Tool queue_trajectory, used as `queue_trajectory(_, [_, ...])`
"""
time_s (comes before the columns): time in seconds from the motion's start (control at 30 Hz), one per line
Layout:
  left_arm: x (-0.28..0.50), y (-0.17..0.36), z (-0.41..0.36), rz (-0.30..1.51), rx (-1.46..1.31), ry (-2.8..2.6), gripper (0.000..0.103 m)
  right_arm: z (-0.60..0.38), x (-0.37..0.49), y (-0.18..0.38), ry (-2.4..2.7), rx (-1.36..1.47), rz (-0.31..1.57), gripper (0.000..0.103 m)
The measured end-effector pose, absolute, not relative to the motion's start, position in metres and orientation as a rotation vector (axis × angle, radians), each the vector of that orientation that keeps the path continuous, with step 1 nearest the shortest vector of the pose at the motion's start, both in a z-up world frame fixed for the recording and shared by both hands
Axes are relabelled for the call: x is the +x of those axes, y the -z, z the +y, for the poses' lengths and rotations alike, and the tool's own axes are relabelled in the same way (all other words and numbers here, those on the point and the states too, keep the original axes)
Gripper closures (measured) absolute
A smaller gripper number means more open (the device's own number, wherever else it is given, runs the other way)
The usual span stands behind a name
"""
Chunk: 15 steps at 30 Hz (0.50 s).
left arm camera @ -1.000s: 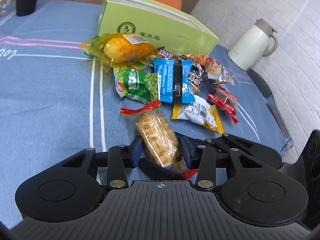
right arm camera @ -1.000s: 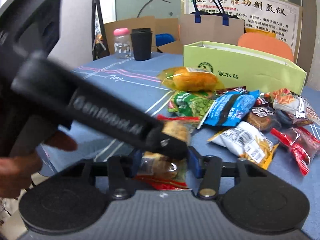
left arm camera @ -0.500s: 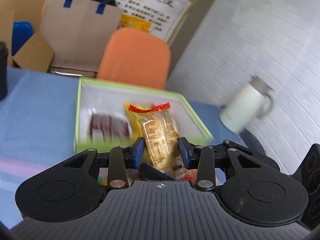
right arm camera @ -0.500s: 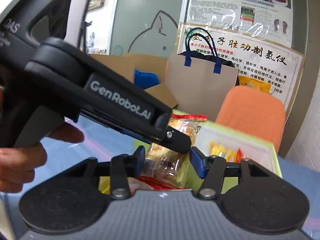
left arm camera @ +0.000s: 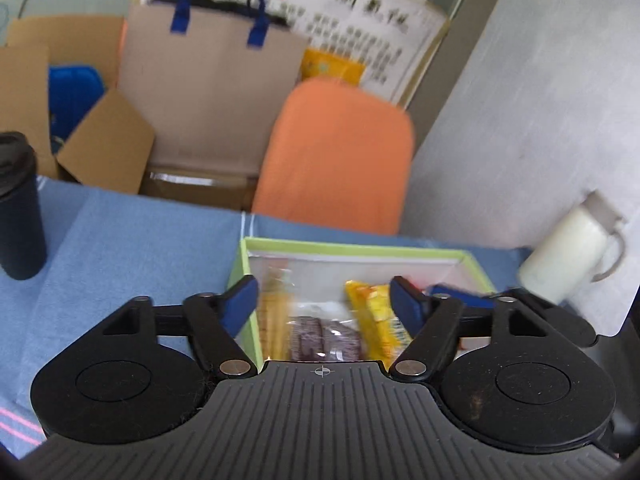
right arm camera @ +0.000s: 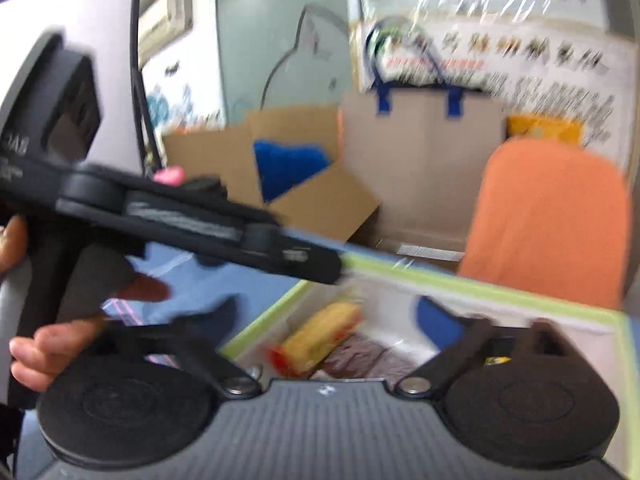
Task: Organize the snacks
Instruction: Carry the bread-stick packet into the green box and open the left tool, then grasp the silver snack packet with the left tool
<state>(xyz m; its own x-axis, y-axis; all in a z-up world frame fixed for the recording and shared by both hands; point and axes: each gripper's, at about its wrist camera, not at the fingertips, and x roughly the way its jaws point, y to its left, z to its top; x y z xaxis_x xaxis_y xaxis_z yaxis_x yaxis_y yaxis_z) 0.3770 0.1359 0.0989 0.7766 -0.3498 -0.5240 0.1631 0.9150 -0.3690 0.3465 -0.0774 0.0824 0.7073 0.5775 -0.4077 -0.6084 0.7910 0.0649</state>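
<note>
A light green box (left arm camera: 356,249) with a white inside sits on the blue tablecloth; it also shows in the right wrist view (right arm camera: 480,286). Inside lie the cracker pack (left arm camera: 274,312), a brown cookie pack (left arm camera: 326,338) and a yellow pack (left arm camera: 378,316). The cracker pack (right arm camera: 320,338) and the brown pack (right arm camera: 360,356) show in the right wrist view too. My left gripper (left arm camera: 324,300) is open and empty above the box. My right gripper (right arm camera: 324,320) is open and empty over the box; the view is blurred. The left gripper's body (right arm camera: 200,220) crosses that view.
A black cup (left arm camera: 18,208) stands at the left on the tablecloth (left arm camera: 120,248). A white kettle (left arm camera: 568,256) stands at the right. Behind the table are an orange chair (left arm camera: 340,152), a paper bag (left arm camera: 208,96) and cardboard boxes (left arm camera: 60,92).
Both grippers held the cracker pack over the box half a second ago. Both have opened, and the pack now lies in the box at its left side.
</note>
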Motion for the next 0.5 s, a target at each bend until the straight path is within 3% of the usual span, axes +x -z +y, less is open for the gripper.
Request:
queue_trajectory(0.23, [0.291,-0.098,0.126,0.571,-0.317,0.3,0.028,-0.119,0.271,-0.076,-0.544,-0.038,0.466,0.0])
queue_trajectory(0.5, [0.211,-0.074,0.087,0.63,-0.352,0.354,0.027,-0.195,0.169,-0.039,-0.526,0.101,0.6,0.0])
